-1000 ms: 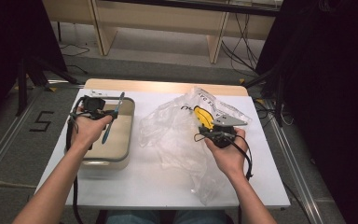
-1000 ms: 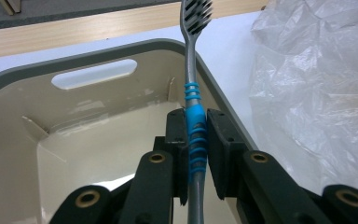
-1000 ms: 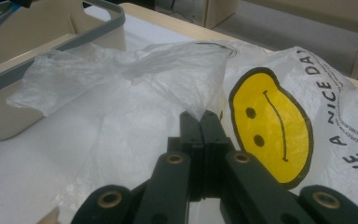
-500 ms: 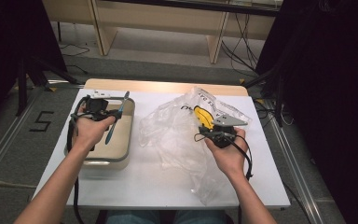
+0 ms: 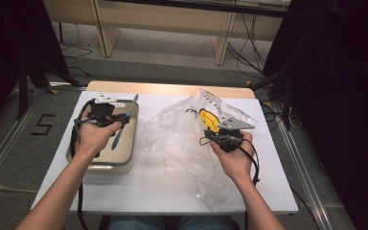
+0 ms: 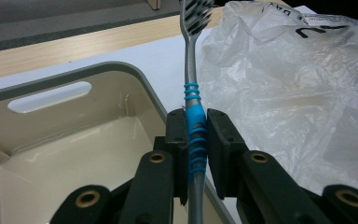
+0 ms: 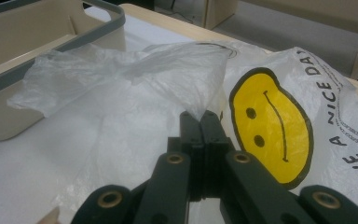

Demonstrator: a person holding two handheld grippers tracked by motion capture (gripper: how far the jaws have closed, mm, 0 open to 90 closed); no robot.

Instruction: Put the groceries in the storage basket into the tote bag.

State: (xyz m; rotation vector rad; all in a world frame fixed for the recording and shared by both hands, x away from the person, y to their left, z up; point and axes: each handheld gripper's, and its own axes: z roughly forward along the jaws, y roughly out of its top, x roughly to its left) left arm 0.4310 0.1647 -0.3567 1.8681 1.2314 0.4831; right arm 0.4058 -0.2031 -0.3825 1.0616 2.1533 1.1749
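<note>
We note left gripper (image 6: 196, 140) jaws pinching ribbed blue-grey toothbrush (image 6: 193, 100) over smooth beige bin (image 6: 74, 140); right gripper (image 7: 200, 122) jaws clamping crinkled translucent plastic bag (image 7: 135, 88).

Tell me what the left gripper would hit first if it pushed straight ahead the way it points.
Probably the plastic bag: the left gripper, clamped on the toothbrush, points over the tub rim toward it, though depth is unclear.

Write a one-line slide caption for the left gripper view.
Left gripper clamps a blue toothbrush above the beige bin.
</note>
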